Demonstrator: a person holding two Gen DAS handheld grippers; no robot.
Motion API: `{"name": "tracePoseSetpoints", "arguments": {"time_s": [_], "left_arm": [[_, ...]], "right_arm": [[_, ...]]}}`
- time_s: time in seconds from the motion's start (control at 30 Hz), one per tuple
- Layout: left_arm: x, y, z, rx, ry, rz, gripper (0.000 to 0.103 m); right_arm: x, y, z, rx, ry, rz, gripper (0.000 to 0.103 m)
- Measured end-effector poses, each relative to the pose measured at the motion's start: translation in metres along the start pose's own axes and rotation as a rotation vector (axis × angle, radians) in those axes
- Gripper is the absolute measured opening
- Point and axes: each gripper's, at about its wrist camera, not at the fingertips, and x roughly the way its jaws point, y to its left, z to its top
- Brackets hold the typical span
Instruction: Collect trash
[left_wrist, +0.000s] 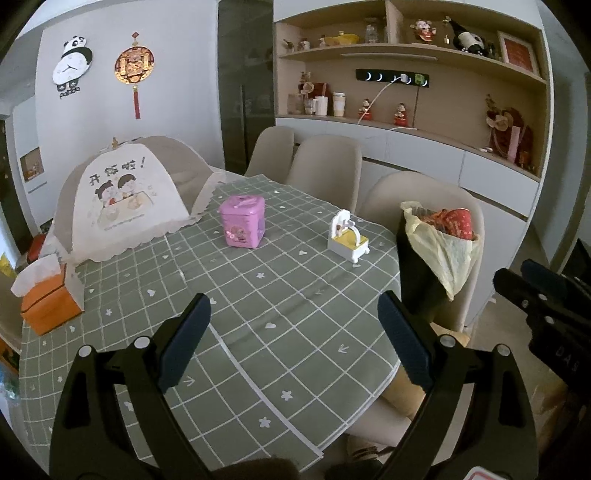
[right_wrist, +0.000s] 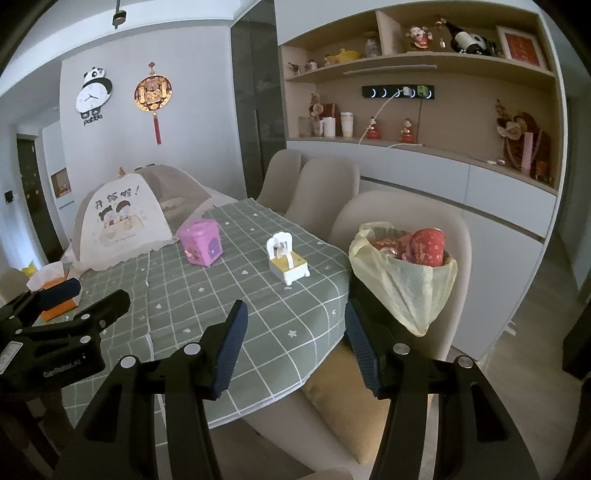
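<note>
Both the left gripper and right gripper hang spread and empty; the yellow-lined black bin beside the checked green table already holds red trash.

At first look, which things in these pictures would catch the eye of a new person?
The pink box stands alone near the middle of the green checked tablecloth, with a small white and yellow toy to its right. Beyond the table's right edge, a bin lined with a yellow bag holds red trash. A white food cover sits at the far left.
</note>
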Motion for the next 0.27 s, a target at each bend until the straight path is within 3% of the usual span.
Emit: {"name": "tracePoseSetpoints", "arguments": {"time_s": [0.13,0.27], "left_arm": [[0.004,0.003,0.000,-0.014,0.010,0.003,0.088],[0.016,0.018,-0.002,-0.040,0.038,0.069,0.088]], "right_arm": [[0.003,0.004,-0.002,0.005,0.015,-0.001,0.052],[0.019,0.013,0.000,-0.008,0.051,0.021,0.052]]}}
